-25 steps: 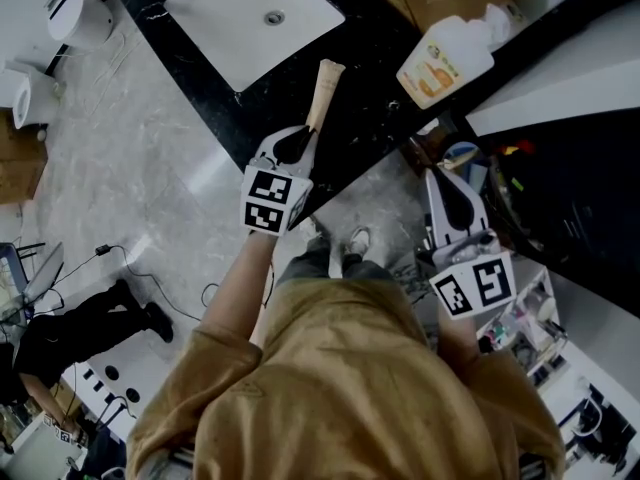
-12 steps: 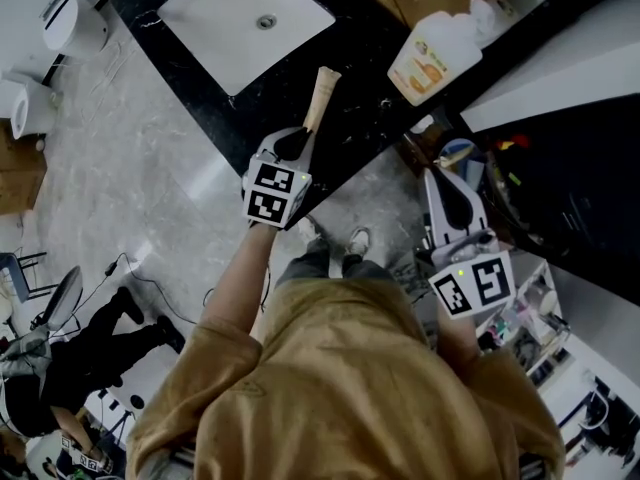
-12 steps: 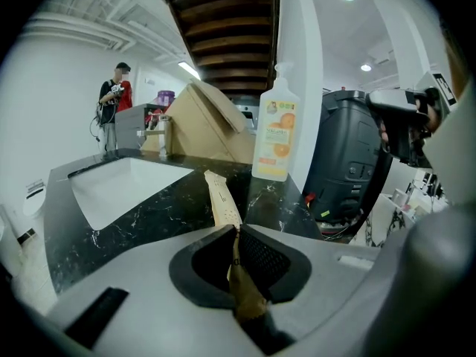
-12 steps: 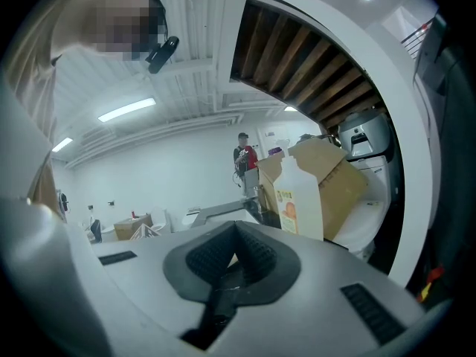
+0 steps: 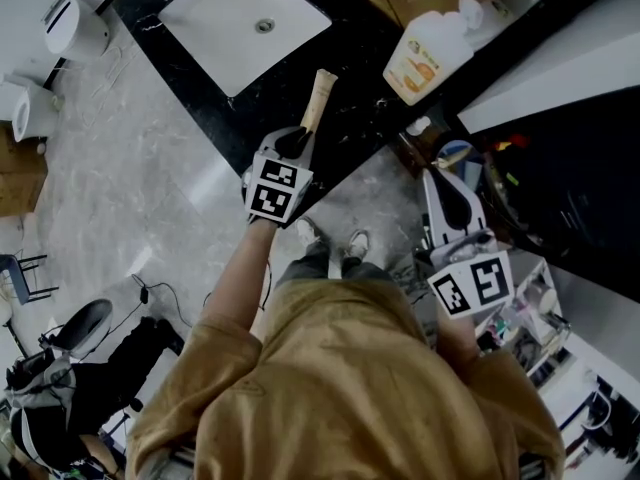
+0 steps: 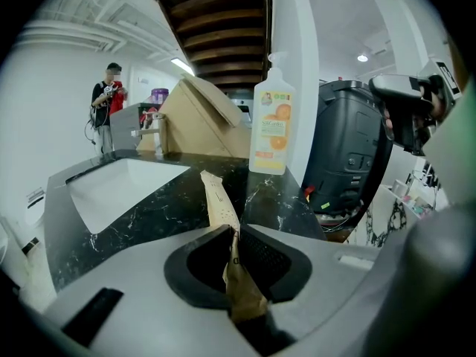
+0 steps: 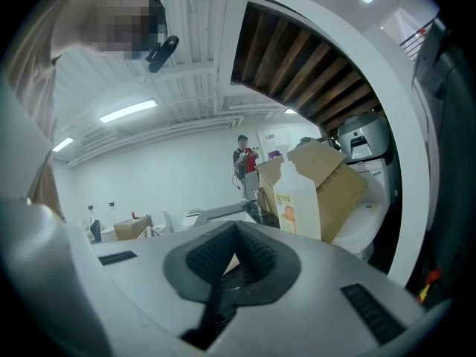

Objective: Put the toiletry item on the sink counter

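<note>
Over the black marble sink counter [image 5: 355, 68], my left gripper [image 6: 233, 230] pinched a slim tan paper packet [image 6: 217, 195]. My right gripper [image 7: 234, 233] hung closed, empty.

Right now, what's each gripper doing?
Left gripper: shut on the paper-wrapped toiletry item.
Right gripper: shut, empty.

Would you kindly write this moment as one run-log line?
left gripper: shut on wrapped toiletry item | position: over sink counter | right gripper: shut, empty

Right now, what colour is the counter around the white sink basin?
Black marble-look counter with white veining; head view shows it best.
</note>
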The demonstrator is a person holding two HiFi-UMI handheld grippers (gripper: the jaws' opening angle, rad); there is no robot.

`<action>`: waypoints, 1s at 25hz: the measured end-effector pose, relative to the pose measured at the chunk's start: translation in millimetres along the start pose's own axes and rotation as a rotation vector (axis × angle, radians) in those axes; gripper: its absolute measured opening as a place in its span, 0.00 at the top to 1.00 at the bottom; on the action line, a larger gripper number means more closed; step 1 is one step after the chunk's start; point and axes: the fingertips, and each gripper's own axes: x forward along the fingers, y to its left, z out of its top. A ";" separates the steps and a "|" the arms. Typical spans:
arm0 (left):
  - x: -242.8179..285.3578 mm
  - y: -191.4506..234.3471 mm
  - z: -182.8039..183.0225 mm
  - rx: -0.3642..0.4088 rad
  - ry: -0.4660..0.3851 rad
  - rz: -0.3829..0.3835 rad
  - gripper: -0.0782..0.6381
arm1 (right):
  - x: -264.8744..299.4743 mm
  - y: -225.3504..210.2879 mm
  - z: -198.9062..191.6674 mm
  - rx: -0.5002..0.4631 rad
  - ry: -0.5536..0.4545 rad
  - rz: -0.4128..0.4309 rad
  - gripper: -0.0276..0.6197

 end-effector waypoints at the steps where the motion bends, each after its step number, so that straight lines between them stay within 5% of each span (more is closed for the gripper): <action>1: -0.3 -0.2 0.1 -0.002 -0.001 -0.001 0.85 | -1.0 0.5 1.2 -0.001 -0.003 0.001 0.95; 9: -16.9 5.5 11.0 -0.008 -0.070 0.037 0.62 | -7.2 1.0 7.5 -0.005 -0.022 0.016 0.95; 19: -62.1 2.0 25.3 -0.019 -0.169 0.093 0.61 | -7.7 10.2 21.3 -0.026 -0.053 0.053 0.95; 25: -108.8 10.2 45.6 -0.019 -0.246 0.143 0.69 | -2.3 14.7 32.4 -0.036 -0.085 0.078 0.95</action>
